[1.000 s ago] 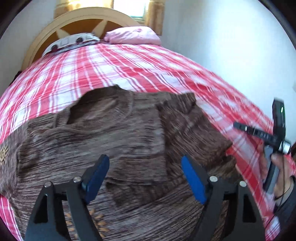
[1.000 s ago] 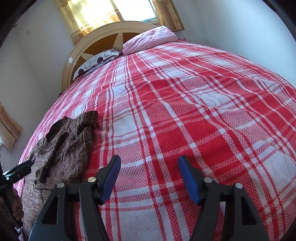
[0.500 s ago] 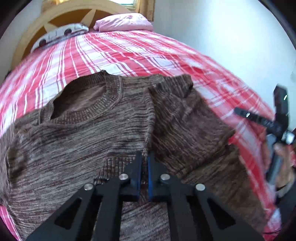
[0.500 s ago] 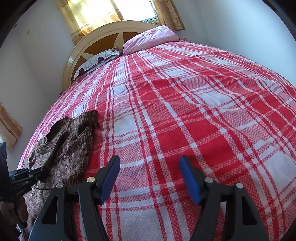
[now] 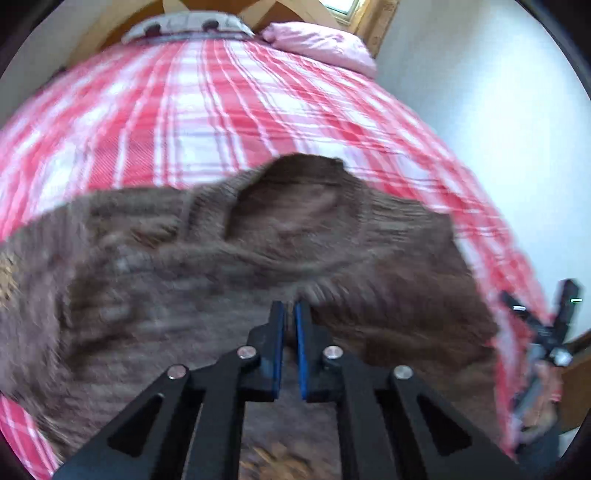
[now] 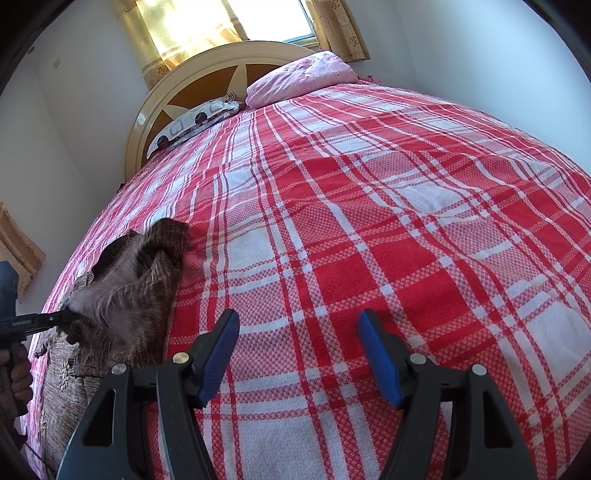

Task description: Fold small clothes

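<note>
A brown knitted sweater [image 5: 155, 280] lies on the red and white plaid bedspread [image 5: 221, 110], its round neckline just beyond my left gripper [image 5: 289, 306]. That gripper is shut on a pinch of the sweater's fabric, and this view is blurred by motion. In the right wrist view the sweater [image 6: 147, 280] is at the left, drawn up into a stretched ridge toward the left gripper [image 6: 59, 318]. My right gripper [image 6: 297, 325] stands open above bare bedspread [image 6: 369, 221], nothing between its fingers. It also shows at the right edge of the left wrist view, as the right gripper [image 5: 546, 325] in a hand.
A pink pillow [image 6: 303, 75] and a patterned pillow [image 6: 192, 122] lie against the round cream headboard [image 6: 207, 62]. A curtained window [image 6: 236, 22] is behind it. White walls close in on both sides of the bed. Plaid bedspread stretches wide to the right of the sweater.
My left gripper shut on the sweater's fabric, then moved sideways with it, pulling the knit up into a ridge. The right gripper stayed still and open.
</note>
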